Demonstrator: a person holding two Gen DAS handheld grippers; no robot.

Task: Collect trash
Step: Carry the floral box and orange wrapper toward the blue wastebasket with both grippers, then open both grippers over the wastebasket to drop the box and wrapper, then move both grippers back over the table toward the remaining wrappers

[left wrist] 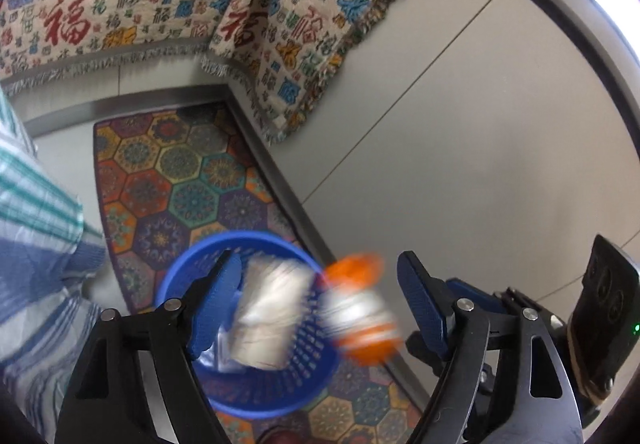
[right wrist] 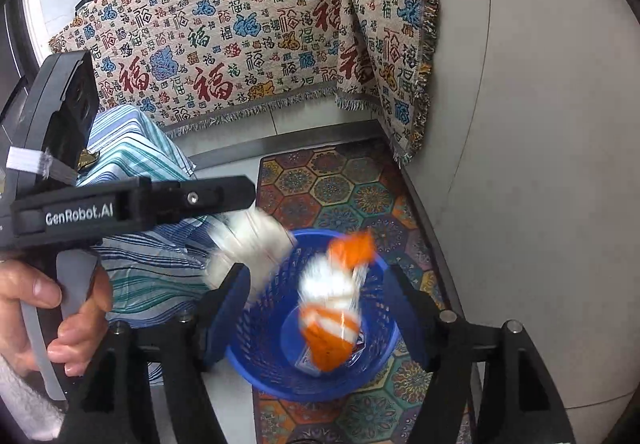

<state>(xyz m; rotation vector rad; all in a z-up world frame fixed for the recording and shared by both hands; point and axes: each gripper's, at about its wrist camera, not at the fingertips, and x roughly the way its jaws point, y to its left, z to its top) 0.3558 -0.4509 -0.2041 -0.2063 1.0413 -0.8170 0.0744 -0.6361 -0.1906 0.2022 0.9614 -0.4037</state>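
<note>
patterned rug, blue basket, blurred orange-white wrapper

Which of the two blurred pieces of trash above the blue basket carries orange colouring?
The orange-and-white wrapper, between the right gripper fingers. The other piece, the plain white packet, has no orange and sits over the blue basket rim's left side.
</note>
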